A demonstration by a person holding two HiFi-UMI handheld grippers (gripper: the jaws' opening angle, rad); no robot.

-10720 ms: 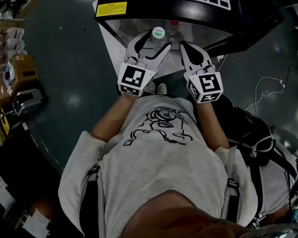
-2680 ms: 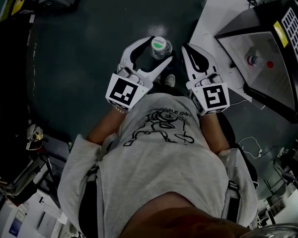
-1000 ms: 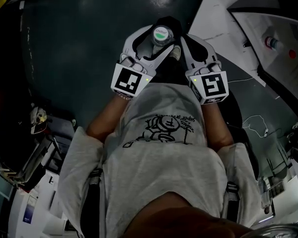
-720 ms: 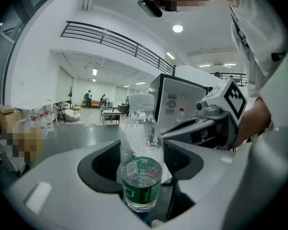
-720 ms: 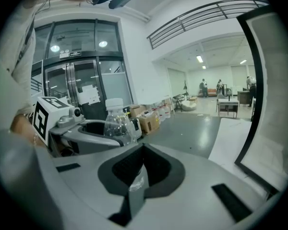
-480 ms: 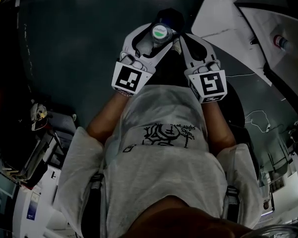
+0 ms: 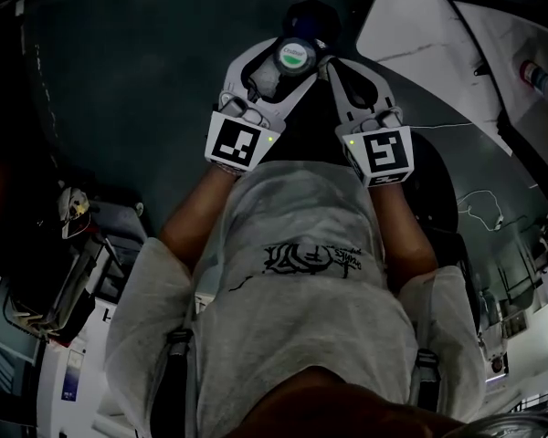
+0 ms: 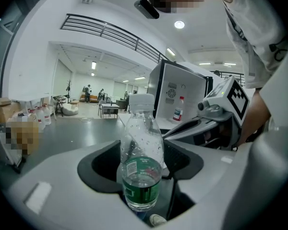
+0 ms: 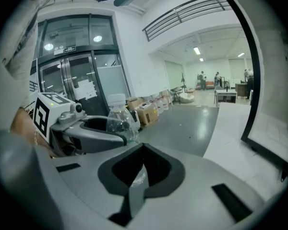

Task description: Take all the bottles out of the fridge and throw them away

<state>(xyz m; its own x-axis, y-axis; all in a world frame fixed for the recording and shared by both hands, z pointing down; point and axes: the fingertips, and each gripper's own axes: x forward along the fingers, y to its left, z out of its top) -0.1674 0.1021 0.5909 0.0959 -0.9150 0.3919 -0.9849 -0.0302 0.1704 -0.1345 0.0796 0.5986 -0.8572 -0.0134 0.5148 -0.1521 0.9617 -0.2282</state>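
Since the first frame I have turned away from the fridge (image 8: 182,87). It was straight in front of me then; now it lies at the right edge of the head view, and the bottle (image 7: 292,56) has come along in my left claw (image 7: 298,51). In the last second both claws also went toward the top of that view, as I bend lower.

The step, as I judge it, is to carry this bottle to the place for rubbish and drop it there. Under the claws is a dark round shape (image 7: 310,15), maybe the bin, but I cannot tell for sure. To do it well I should keep the grip firm and the bottle upright until it hangs right above the opening, go low, and only then open the jaws. The right claw (image 7: 331,64) should be kept to the side.

My left claw is closed on the bottle, with the jaws around its lower body at the green label. The bottle stands upright and its white cap points up to my head. My right claw is just beside it, jaws pressed together with nothing between them. One more bottle with red cap (image 8: 179,110) waits in the fridge
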